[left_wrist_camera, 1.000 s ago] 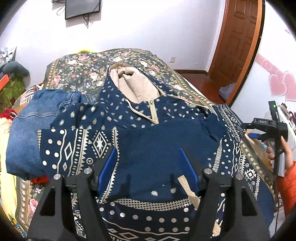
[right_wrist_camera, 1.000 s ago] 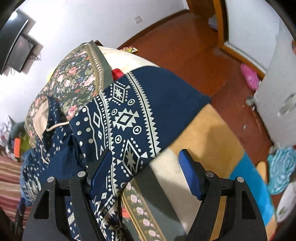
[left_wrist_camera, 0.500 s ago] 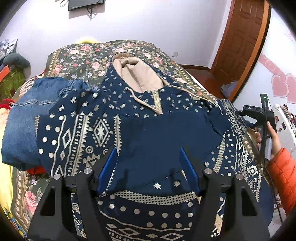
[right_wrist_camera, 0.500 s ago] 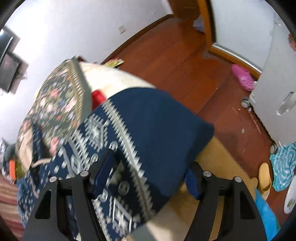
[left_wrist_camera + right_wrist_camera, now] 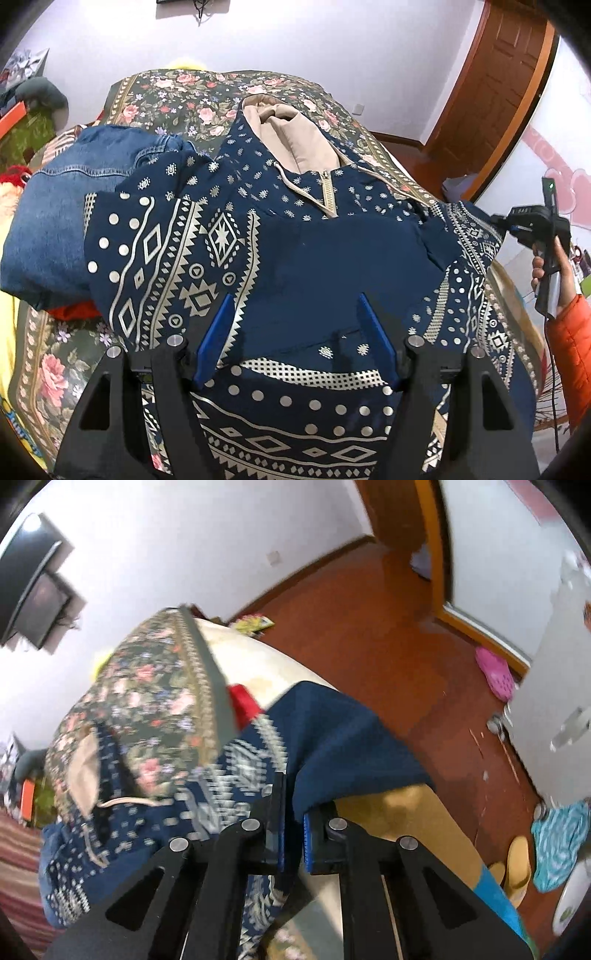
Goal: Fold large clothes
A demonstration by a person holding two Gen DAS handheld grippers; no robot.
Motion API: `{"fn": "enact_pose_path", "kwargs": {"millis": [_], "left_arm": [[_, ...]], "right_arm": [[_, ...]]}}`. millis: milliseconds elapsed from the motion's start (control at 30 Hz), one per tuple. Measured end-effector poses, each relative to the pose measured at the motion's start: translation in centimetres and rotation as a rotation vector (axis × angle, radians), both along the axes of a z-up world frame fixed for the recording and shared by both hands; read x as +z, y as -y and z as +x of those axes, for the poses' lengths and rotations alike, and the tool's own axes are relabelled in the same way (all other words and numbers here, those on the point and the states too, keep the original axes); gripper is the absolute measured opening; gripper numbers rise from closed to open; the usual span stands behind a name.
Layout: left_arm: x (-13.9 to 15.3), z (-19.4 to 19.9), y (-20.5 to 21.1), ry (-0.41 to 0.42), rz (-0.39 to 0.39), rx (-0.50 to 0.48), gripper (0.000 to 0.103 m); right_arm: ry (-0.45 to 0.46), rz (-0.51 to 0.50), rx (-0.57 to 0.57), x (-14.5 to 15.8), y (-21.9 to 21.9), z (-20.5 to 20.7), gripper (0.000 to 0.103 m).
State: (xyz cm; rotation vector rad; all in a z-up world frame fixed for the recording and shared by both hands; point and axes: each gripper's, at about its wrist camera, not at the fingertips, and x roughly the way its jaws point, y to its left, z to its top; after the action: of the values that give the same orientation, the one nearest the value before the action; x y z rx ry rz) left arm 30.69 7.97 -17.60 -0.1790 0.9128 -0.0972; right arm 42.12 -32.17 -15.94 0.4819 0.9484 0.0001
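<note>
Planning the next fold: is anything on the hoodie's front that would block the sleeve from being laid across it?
Nothing visible. The hoodie front is bare; the jeans lie beside it, off its left edge.

No text, label, brand or number can be read anywhere.

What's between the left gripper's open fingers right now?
In the left wrist view, the left gripper stands open over the navy patterned hoodie. Only its plain navy fabric shows between the fingers; the pads don't press on it.
</note>
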Motion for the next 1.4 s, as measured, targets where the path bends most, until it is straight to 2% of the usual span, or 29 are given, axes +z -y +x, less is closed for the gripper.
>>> {"fn": "enact_pose_path", "kwargs": {"millis": [200, 333, 467, 600, 667, 767, 900, 1033, 1167, 1233, 1333, 1400], "left_arm": [[0.9, -1.2, 0.0, 0.036, -0.006, -0.011, 0.068], [1.3, -1.8, -0.6, 0.043, -0.021, -0.009, 0.068], [1.6, -2.7, -1.3, 0.048, -0.037, 0.000, 0.068], [1.5, -3.4, -1.6, 0.037, -0.031, -0.001, 0.068], [1.5, -3.7, -1.7, 0.032, -0.023, -0.001, 0.068], [1.5, -4.0, -1.6, 0.030, -0.023, -0.004, 0.068], [1.2, -3.8, -1.0, 0.021, -0.018, -0.019, 0.068], [0.7, -3.4, -0.3, 0.008, -0.017, -0.036, 0.068], [0.2, -3.0, 0.6, -0.007, -0.020, -0.055, 0.068], [-0.2, -2.8, 1.0, -0.016, -0.011, -0.063, 0.068], [-0.5, -2.4, 1.4, -0.031, -0.002, -0.068, 0.068], [-0.8, -2.2, 1.6, -0.038, 0.000, -0.066, 0.068]], "right_arm": [[0.104, -0.039, 0.179, 4.6, -6.1, -1.1, 0.006], [0.115, -0.072, 0.292, 5.7, -10.7, -2.4, 0.006], [0.087, -0.074, 0.423, 3.9, -14.6, -3.5, 0.006], [0.025, -0.136, 0.489, 1.3, -18.0, -4.2, 0.007], [-0.038, -0.123, 0.510, -0.7, -18.7, -4.1, 0.008], [-0.087, -0.144, 0.541, -2.5, -19.4, -4.6, 0.010], [-0.152, -0.153, 0.587, -3.6, -19.3, -5.4, 0.013], [-0.172, -0.114, 0.594, -3.0, -17.4, -6.8, 0.018], [-0.133, -0.108, 0.538, -1.6, -14.5, -7.6, 0.025], [-0.101, -0.108, 0.466, -0.9, -12.3, -7.4, 0.042], [-0.042, -0.094, 0.353, 0.2, -9.0, -6.7, 0.044], [-0.047, -0.057, 0.270, 0.1, -6.5, -5.8, 0.044]]}}
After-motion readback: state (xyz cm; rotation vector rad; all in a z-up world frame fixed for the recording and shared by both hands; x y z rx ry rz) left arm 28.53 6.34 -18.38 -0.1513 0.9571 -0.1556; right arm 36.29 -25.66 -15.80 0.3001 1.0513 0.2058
